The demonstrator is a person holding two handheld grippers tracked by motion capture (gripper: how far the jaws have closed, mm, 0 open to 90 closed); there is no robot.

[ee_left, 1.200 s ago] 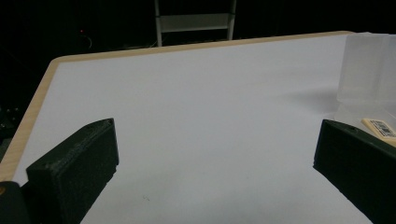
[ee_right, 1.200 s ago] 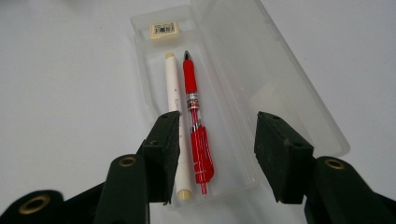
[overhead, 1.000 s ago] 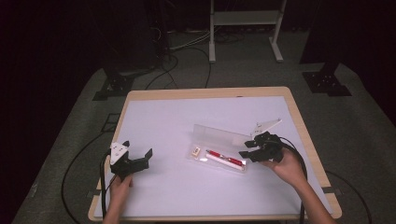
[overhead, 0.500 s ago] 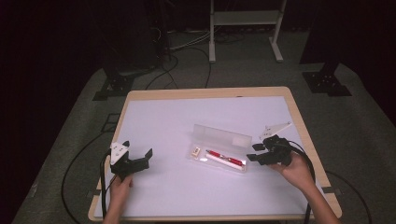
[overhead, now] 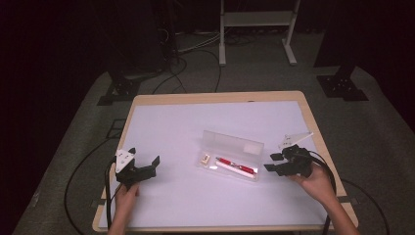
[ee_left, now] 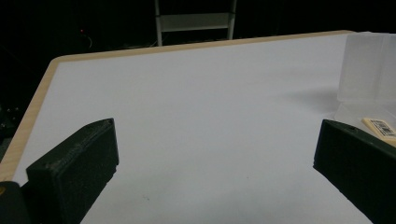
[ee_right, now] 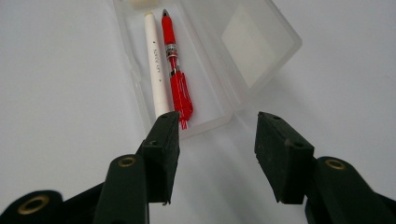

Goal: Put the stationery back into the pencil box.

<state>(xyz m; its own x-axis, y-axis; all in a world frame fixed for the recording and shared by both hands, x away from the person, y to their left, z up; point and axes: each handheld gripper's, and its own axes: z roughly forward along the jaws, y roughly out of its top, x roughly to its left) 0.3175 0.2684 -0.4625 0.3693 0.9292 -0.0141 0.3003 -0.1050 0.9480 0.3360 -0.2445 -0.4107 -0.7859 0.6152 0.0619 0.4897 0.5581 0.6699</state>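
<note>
Two pens (ee_right: 168, 70) in open case (ee_right: 252, 51)

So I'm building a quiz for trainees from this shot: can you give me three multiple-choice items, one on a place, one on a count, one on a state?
1. Where does the pencil case lie?
A. between the two grippers
B. left of both
C. off the table

2. How many pens lie in it?
A. one
B. two
C. four

3. How is its lid?
A. shut
B. off
C. open, standing up

Answers:
1 A: in the high view it lies between the left gripper and the right gripper.
2 B: a red pen and a white pen lie side by side.
3 C: the lid stands behind the tray.
</note>
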